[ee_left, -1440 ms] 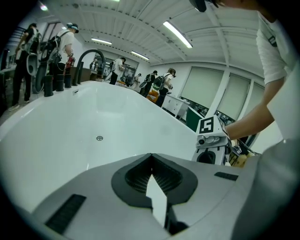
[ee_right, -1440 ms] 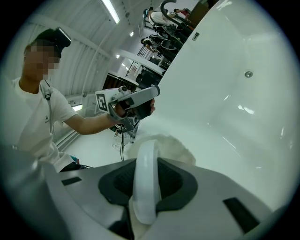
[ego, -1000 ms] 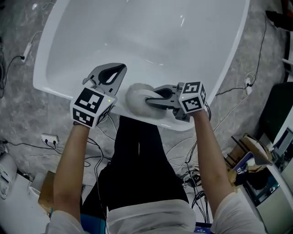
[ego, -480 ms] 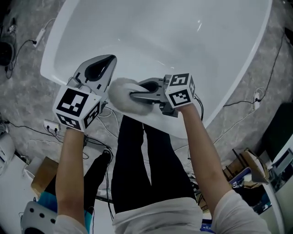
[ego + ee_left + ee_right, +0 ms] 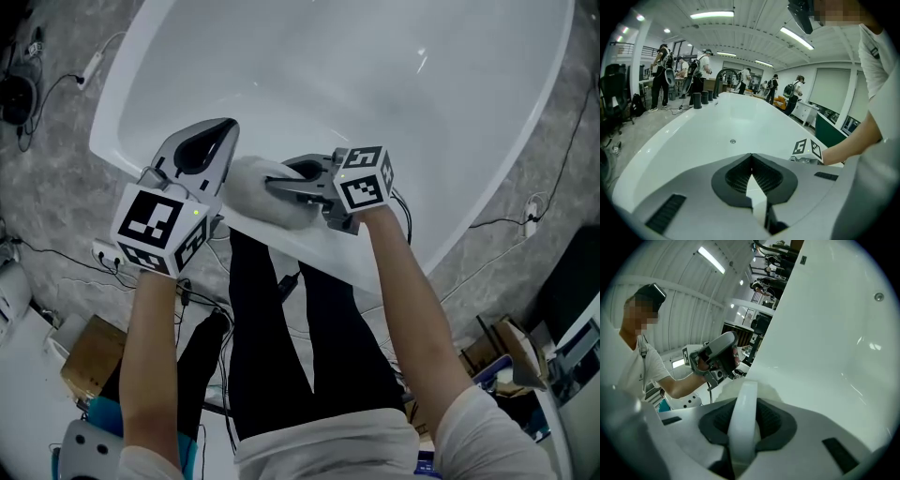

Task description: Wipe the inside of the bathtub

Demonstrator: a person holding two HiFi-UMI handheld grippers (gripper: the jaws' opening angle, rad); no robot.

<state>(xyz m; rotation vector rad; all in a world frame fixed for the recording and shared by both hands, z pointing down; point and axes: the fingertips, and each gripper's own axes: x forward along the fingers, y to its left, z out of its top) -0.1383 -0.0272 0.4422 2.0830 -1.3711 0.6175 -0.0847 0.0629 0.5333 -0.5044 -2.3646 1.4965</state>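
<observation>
- Bathtub (image 5: 375,84): white, with the person standing at its near end.
- Right gripper (image 5: 286,187): jaws clamped on the white strap (image 5: 743,418) of a fluffy pad (image 5: 248,187), held sideways over the bathtub's near rim.
- Pad: sits at the bathtub's near rim, on or just above the lip. Contact cannot be told. It is not down on the inner wall.
- Left gripper (image 5: 223,131): jaws pressed together with nothing between them. It hangs over the bathtub's near rim, just beside the pad, and points into the basin.
- Drain (image 5: 732,141): on the bathtub floor, well apart from the pad.
- Step, as a judgement: the pad is gripped and brought to the tub, but wiping of the inside looks barely started or not started.
- Next move calls for: lowering the pad over the rim onto the bathtub's inner wall, pressing its fluffy face flat, and sweeping toward the drain. The left gripper should keep out of the stroke.
</observation>
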